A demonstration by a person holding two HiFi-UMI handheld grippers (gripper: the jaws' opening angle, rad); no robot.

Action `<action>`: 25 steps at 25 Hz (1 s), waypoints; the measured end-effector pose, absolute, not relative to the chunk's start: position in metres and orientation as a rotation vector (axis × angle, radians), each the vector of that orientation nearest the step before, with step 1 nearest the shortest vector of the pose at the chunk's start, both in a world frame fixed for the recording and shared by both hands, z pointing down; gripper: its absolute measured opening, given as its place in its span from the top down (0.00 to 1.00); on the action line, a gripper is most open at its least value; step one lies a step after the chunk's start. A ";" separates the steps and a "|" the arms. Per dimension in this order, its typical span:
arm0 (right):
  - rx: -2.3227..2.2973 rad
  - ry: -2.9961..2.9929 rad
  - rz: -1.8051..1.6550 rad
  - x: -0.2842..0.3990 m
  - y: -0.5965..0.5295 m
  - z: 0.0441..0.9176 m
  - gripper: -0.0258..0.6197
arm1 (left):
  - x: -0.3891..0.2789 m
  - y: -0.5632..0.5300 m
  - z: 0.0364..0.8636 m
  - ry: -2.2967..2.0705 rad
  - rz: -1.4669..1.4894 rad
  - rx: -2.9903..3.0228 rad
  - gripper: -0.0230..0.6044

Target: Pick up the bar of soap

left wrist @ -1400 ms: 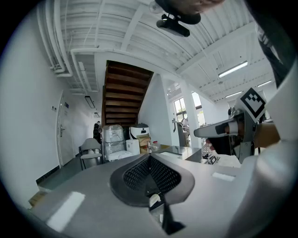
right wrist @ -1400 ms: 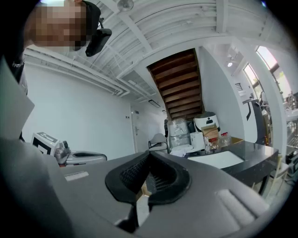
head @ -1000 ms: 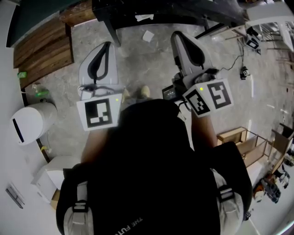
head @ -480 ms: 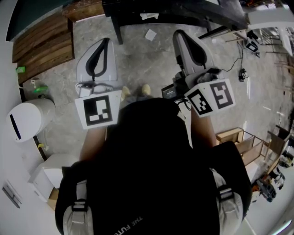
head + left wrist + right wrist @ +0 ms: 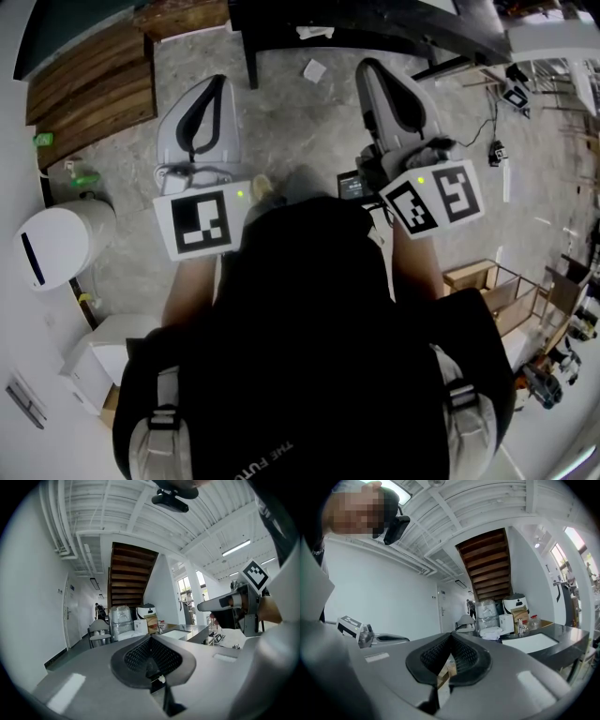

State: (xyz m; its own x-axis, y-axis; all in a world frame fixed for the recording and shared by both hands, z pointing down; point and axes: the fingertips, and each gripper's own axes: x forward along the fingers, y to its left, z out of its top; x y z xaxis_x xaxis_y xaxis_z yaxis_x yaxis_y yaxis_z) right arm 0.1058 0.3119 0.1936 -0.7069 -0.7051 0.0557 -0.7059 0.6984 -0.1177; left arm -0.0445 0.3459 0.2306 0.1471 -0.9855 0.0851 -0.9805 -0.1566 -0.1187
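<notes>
Left gripper (image 5: 218,86) sits clenched and empty above the grey floor (image 5: 291,122); to its right, my right gripper (image 5: 372,67) is pinched closed too (nothing in it). Where the bar of soap lies I cannot tell.

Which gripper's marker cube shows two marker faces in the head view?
The right gripper: the right cube is turned so two marker faces show, while the left cube on the left gripper shows just one.
</notes>
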 end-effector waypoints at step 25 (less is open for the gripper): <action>1.161 -2.893 0.200 0.063 0.221 0.204 0.94 | -0.078 0.254 0.238 2.007 -0.233 -2.343 0.96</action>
